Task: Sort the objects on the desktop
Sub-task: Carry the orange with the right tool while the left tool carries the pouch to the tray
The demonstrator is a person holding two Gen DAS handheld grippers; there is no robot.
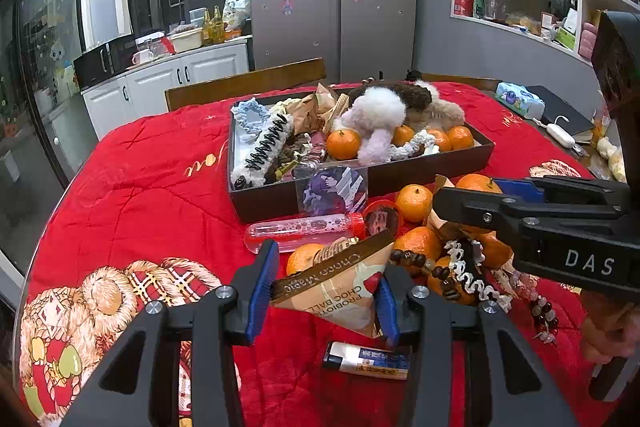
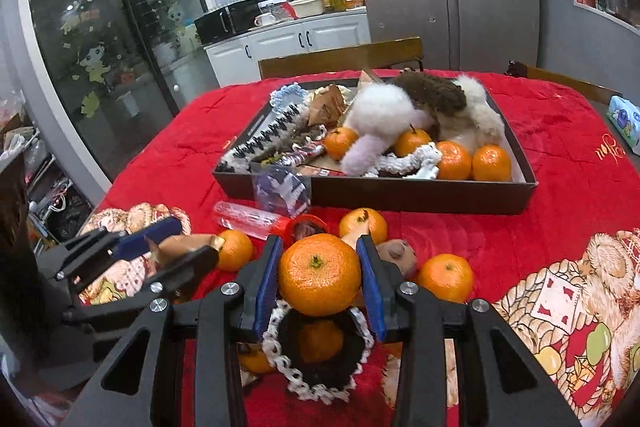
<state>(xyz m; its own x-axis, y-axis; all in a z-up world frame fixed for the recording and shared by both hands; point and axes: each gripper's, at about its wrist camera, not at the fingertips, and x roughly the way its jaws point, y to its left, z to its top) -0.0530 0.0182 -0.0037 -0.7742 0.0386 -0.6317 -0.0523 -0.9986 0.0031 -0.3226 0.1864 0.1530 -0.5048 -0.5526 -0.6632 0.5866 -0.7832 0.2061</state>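
My left gripper [image 1: 326, 291] is shut on a brown and cream Choco Magic snack packet [image 1: 340, 287] and holds it above the red cloth; it also shows in the right wrist view [image 2: 168, 247]. My right gripper [image 2: 320, 271] is shut on a mandarin [image 2: 319, 274], held above a black and white crocheted scrunchie [image 2: 320, 367]. The dark sorting tray [image 1: 264, 199] behind holds mandarins, hair ties, fluffy scrunchies and snack packets; it also shows in the right wrist view [image 2: 400, 193]. Loose mandarins [image 1: 414, 203] lie in a pile in front of the tray.
A clear pink tube [image 1: 300, 233], a picture card [image 1: 332, 189], a bead bracelet [image 1: 536, 307] and a lighter [image 1: 368, 359] lie on the red cloth. A tissue pack [image 1: 518, 99] and a dark notebook [image 1: 560, 115] sit at the far right. Wooden chairs stand behind the table.
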